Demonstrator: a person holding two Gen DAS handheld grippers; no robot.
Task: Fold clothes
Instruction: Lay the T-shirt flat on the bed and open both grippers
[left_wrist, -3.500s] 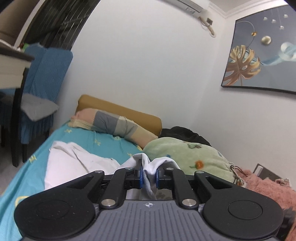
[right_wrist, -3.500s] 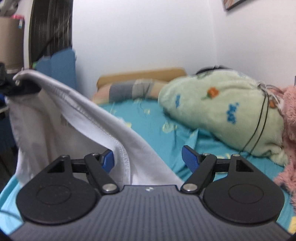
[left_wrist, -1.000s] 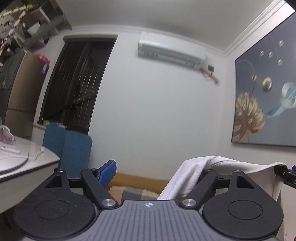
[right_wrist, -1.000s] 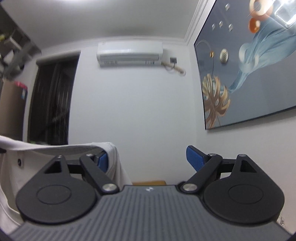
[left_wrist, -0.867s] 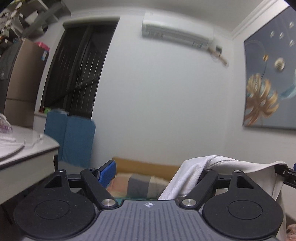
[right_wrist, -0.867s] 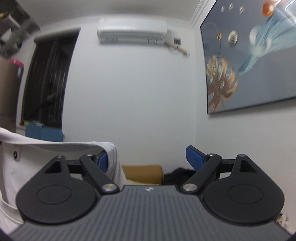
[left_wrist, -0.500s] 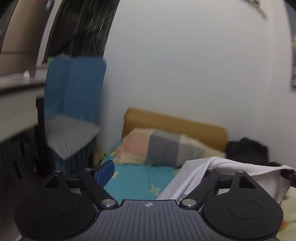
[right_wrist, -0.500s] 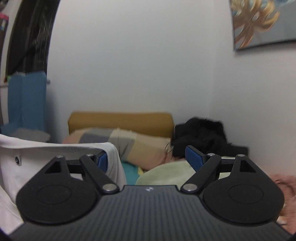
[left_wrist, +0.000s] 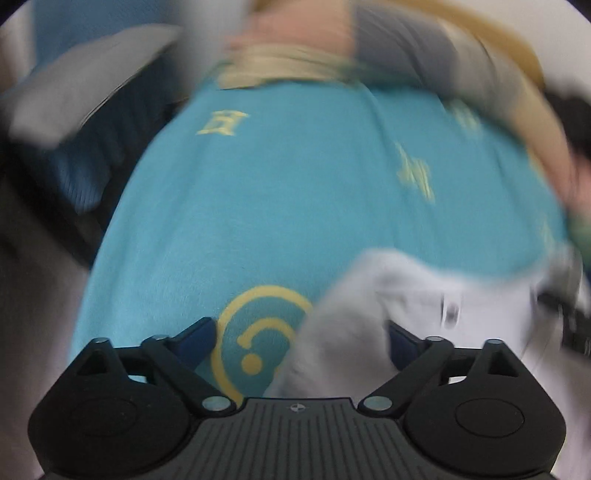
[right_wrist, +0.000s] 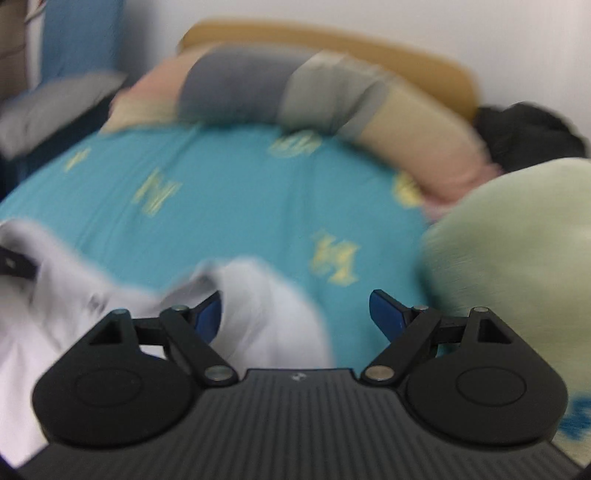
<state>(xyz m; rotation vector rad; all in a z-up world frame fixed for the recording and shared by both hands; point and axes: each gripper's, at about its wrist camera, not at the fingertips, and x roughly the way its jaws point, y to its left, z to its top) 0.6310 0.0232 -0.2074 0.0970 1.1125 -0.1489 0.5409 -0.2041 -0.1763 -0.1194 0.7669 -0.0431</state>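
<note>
One white garment (left_wrist: 417, 295) shows in both wrist views, a single blurred piece. One teal bedsheet (left_wrist: 288, 184) covers the bed; on it the left wrist view shows four or five yellow printed motifs, the nearest a ring-shaped one (left_wrist: 258, 332), and the right wrist view shows about six, though blur makes the exact number uncertain. There is one long patchwork pillow (right_wrist: 295, 92), one tan headboard (right_wrist: 369, 48), one pale green blanket heap (right_wrist: 517, 240), and one dark bundle (right_wrist: 524, 129) in the far corner. Two grippers are present, the left gripper (left_wrist: 301, 338) and the right gripper (right_wrist: 295, 314), each with two blue-tipped fingers.
</note>
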